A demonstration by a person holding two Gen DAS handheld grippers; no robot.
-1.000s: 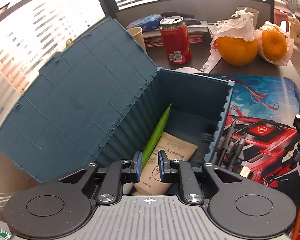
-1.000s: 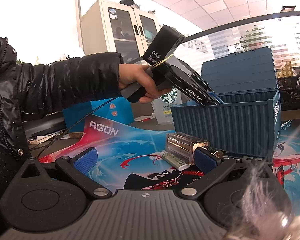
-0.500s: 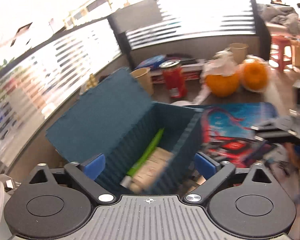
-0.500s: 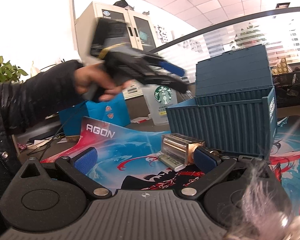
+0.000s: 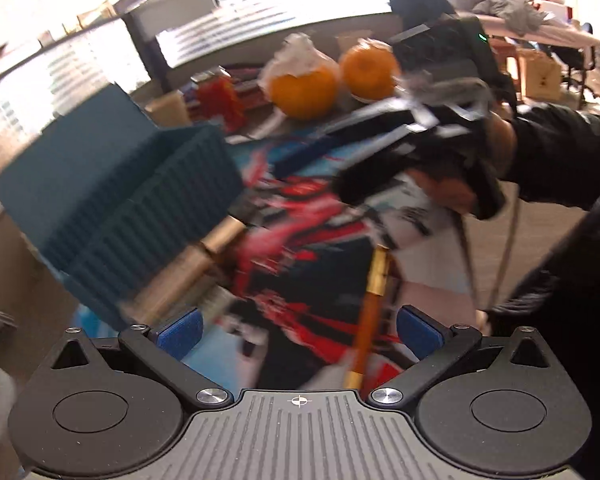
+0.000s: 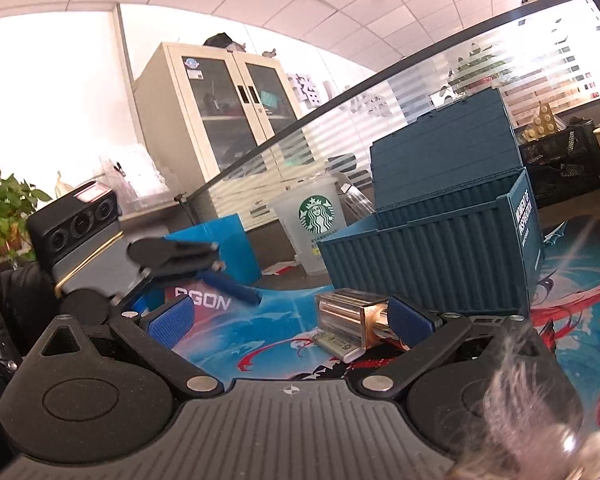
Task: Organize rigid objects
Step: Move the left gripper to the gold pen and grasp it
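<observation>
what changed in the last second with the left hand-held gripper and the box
The left hand-held gripper let go of the beige pouch inside the blue box, pulled away from it, and its jaws are opening, nothing between them. The right hand-held gripper stayed open; the box stayed put.

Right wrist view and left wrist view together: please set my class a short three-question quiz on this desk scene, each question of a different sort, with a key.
1. True or false: the lid of the blue container-style storage box is closed.
2. Multiple choice: the logo on the clear plastic cup behind the box is A) Starbucks, B) Costa, C) none.
3. Fill in: in the left wrist view, the left hand-held gripper has its jaws wide apart above an orange and gold ____ lying on the printed desk mat.

Key: 1 false, the lid stands open; 2 A; 3 pen.
</observation>
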